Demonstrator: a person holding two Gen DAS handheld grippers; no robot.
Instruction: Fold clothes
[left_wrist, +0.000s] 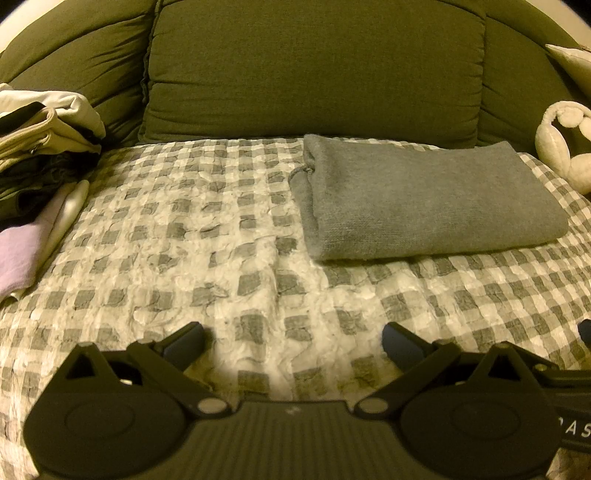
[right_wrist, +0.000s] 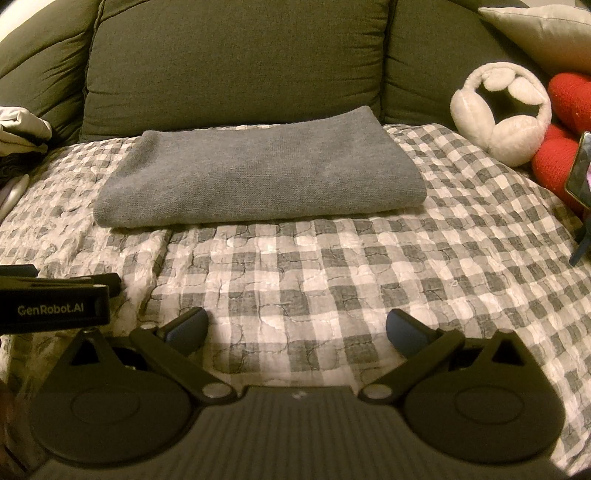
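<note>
A grey knitted garment (left_wrist: 424, 199) lies folded into a flat rectangle on the grey-and-white checked quilt (left_wrist: 184, 240), close to the green back cushion. The right wrist view shows the same folded garment (right_wrist: 262, 177) centred ahead on the quilt (right_wrist: 369, 266). My left gripper (left_wrist: 293, 343) is open and holds nothing, hovering over bare quilt short of the garment and to its left. My right gripper (right_wrist: 297, 332) is open too, empty, over the quilt in front of the garment. The left gripper's body (right_wrist: 55, 299) shows at the left edge of the right wrist view.
A heap of unfolded clothes (left_wrist: 40, 147) in white, beige, black and lilac sits at the left. White fluffy earmuffs (right_wrist: 502, 114), a red knitted item (right_wrist: 561, 122) and a phone (right_wrist: 581, 170) lie at the right. Green sofa cushions (left_wrist: 314, 74) close off the back.
</note>
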